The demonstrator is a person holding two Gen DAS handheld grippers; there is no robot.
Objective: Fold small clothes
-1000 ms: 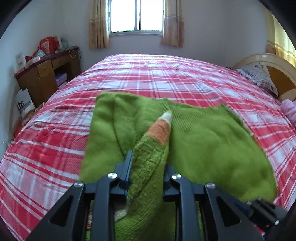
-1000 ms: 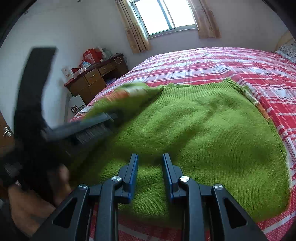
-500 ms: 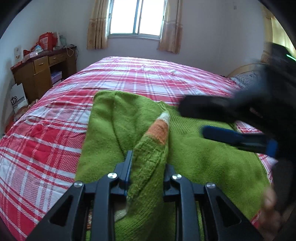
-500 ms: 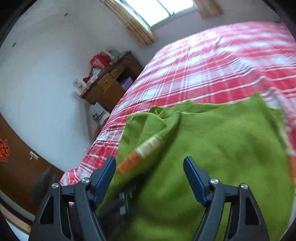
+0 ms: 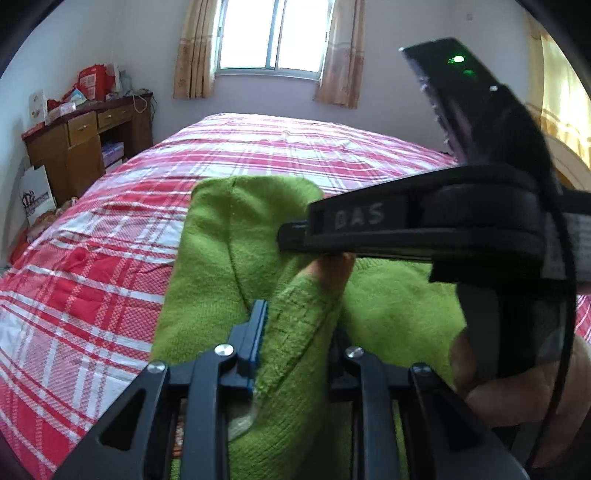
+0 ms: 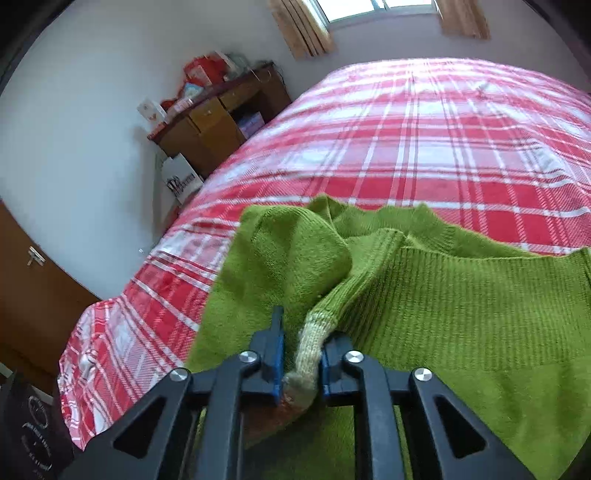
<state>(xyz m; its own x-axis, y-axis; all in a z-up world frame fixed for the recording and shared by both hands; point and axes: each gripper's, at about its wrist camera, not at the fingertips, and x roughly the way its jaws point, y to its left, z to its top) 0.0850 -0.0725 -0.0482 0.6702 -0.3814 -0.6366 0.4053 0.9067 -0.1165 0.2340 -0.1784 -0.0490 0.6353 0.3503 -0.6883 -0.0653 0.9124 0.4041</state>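
My right gripper (image 5: 295, 236) crosses just ahead of my left gripper (image 5: 295, 332), blocking its forward path; bare bedspread (image 5: 110, 258) lies open left and far beyond the sweater (image 5: 221, 240).

A green knit sweater (image 6: 461, 306) (cuff (image 6: 314, 343) pale cream and orange) lies on a red-and-white plaid bedspread (image 6: 424, 140).

A home bedroom: plaid-covered bed (image 5: 258, 155), curtained window (image 5: 273, 35), cluttered wooden desk (image 5: 88, 144).
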